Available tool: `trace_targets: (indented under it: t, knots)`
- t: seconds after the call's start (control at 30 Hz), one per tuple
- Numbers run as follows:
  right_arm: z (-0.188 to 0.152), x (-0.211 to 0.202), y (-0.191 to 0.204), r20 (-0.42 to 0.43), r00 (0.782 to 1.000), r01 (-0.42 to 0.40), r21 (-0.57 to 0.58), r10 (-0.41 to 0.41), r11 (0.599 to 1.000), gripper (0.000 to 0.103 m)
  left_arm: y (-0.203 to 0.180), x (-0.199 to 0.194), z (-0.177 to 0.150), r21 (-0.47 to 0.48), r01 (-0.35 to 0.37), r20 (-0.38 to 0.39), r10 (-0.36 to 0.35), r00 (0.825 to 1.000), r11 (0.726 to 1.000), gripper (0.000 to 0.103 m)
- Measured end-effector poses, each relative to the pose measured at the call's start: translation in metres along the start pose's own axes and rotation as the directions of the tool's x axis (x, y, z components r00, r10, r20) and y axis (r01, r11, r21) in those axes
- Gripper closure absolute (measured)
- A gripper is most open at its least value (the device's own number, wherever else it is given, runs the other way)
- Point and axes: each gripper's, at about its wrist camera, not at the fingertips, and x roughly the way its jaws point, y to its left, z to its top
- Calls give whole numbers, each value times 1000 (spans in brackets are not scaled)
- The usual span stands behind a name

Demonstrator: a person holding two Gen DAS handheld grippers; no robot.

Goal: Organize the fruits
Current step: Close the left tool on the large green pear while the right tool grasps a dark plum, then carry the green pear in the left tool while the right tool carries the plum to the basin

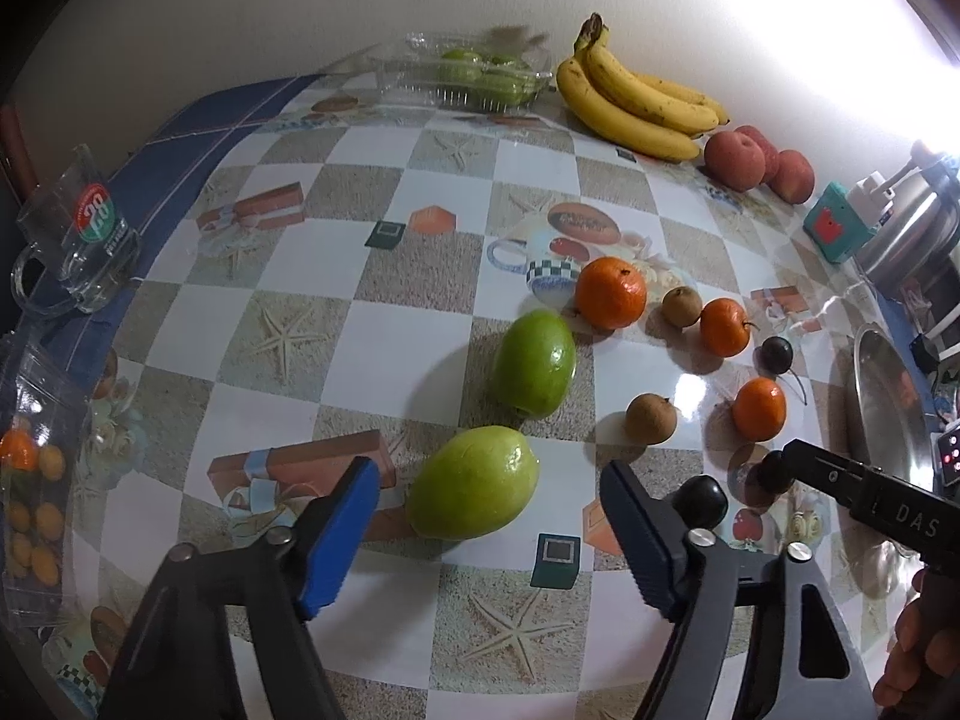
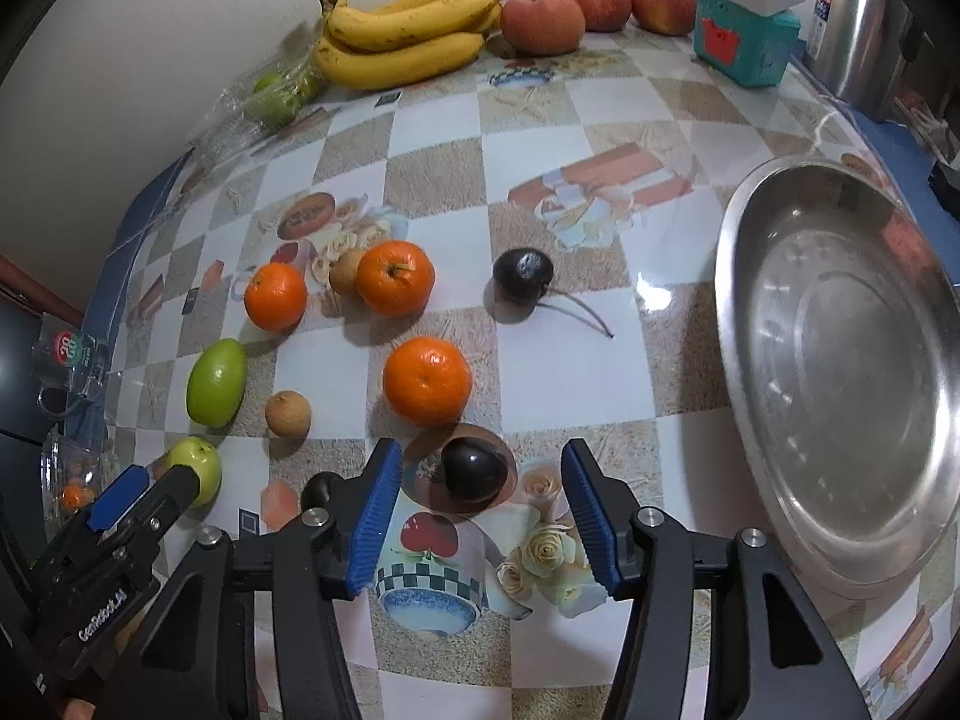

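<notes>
While both grippers point steeply down at the table [image 1: 420, 324], neither one has hold of anything. Left gripper [image 1: 489, 531]: jaws partly open, near green fruit [image 1: 474, 492] lying between the blue pads [image 1: 342, 534], pads not touching it. Second green fruit [image 1: 534, 363] sits just beyond, apart from the first. Right gripper [image 2: 480, 525]: jaws partly open, straddling a dark round fruit [image 2: 474, 471] on the tablecloth, gap visible on both sides. Another dark fruit [image 2: 522, 276] with a stem lies further out. Three oranges [image 2: 427, 381] and two small brown fruits [image 2: 288, 414] are scattered mid-table. Steel bowl [image 2: 750, 312] is at the right, nothing inside. Bananas [image 2: 408, 30] and apples [image 2: 543, 21] are along the wall.
</notes>
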Motion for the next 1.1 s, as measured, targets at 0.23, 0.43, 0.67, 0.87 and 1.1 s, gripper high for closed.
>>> trace_targets:
  t: [0.23, 0.43, 0.67, 0.87, 1.1]
  knots:
    - [-1, 15, 2, -35, 999, 2, -18, -3, 1000, 52, 0, 9, 0, -2, -6, -24, 6, 1000, 1000, 36]
    - [-1, 20, 2, -41, 999, 13, -28, -14, 1000, 55, 1, 15, 1, -9, -16, -35, 16, 999, 1000, 43]
    - [-1, 20, 3, -38, 999, 18, -42, -19, 999, 64, 3, 16, 2, -20, -24, -43, 23, 999, 1000, 50]
    - [-1, 20, 2, -45, 999, 0, -37, -2, 999, 74, 4, 16, 3, -25, -28, -49, 26, 998, 999, 51]
    - [-2, 19, 1, -51, 999, -18, -26, 16, 1000, 76, 3, 16, 4, -28, -38, -53, 36, 998, 999, 51]
